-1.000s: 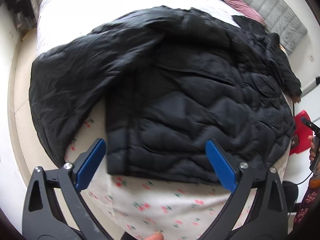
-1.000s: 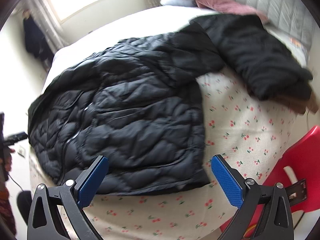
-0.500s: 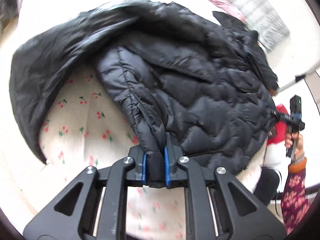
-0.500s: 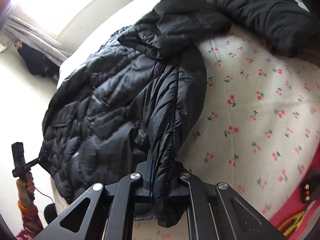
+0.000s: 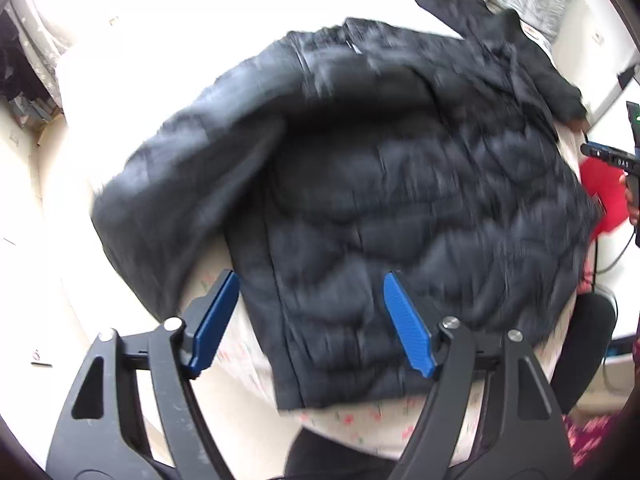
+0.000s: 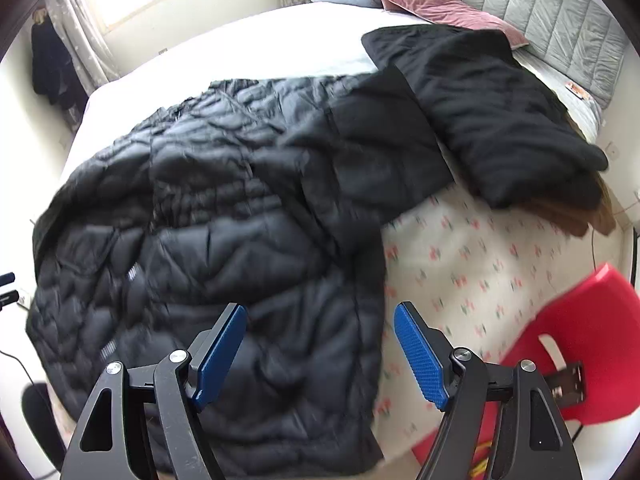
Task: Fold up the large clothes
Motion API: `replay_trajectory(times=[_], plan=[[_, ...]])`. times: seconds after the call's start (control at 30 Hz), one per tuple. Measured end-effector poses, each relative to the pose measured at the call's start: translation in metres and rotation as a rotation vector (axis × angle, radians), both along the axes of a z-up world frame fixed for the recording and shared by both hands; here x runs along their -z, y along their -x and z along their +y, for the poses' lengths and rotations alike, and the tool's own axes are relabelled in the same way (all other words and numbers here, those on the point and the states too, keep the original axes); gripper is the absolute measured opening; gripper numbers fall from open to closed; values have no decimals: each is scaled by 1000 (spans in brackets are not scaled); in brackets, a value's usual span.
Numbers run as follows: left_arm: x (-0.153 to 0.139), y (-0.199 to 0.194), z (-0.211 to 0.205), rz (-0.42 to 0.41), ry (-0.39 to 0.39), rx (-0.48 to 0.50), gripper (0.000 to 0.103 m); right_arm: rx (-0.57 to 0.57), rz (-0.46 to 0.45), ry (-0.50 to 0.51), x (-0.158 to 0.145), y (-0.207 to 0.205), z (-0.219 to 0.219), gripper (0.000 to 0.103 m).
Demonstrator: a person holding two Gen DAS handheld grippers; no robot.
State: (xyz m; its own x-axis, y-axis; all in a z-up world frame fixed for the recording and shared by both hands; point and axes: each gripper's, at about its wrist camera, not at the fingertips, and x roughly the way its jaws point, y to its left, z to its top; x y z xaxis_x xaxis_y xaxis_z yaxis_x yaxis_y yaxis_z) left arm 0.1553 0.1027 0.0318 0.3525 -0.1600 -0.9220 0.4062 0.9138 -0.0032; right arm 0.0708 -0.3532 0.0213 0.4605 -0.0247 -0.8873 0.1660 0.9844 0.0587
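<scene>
A black quilted jacket (image 5: 400,200) is found spread on a bed (image 6: 480,264) covered with a white sheet printed with small red flowers. In the left wrist view, one sleeve (image 5: 168,184) is seen folded over at the left of the jacket body, and the hem lies near the bed's front edge. The left tool (image 5: 312,320) is held above the hem corner; its blue pads are apart and opening, and no cloth is pressed between them, though the jacket shows behind the gap. At the far right of that view a hand holding a dark device (image 5: 630,168) is partly seen; the picture is blurred.

In the right wrist view, the jacket (image 6: 208,240) occupies the left and centre of the bed. The right tool (image 6: 320,352) is held over the jacket's right edge, its pads apart and opening, with nothing gripped. Further right, a second dark garment (image 6: 492,112) is laid near the grey headboard (image 6: 560,12), with a pink cushion (image 6: 432,4) beside it. A red chair (image 6: 572,352) stands at the bedside.
</scene>
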Motion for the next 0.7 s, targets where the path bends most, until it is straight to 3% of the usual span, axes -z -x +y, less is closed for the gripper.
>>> replay_trajectory(times=[0.17,0.27,0.4,0.43,0.47,0.5,0.57,0.7], plan=[[-17,-97,-8,-63,-24,-40,77,40,-27,20,2,-79,0,78],[-2,-168,-25,-74,-12,-84,77,110,6,18,27,-123,-9,78],[42,-250,-40,-22,-3,-158,77,202,72,64,60,-153,-30,77],[54,-263,-42,-6,-2,-171,77,211,87,66,67,-157,-35,69],[69,-279,-43,16,0,-194,77,201,109,54,74,-159,-41,53],[78,-289,-43,33,7,-207,77,168,141,43,76,-160,-44,18],[90,-298,-44,53,23,-204,77,108,134,83,62,-155,-49,14],[98,-300,-51,41,9,-146,77,73,102,320,8,-140,-73,13]])
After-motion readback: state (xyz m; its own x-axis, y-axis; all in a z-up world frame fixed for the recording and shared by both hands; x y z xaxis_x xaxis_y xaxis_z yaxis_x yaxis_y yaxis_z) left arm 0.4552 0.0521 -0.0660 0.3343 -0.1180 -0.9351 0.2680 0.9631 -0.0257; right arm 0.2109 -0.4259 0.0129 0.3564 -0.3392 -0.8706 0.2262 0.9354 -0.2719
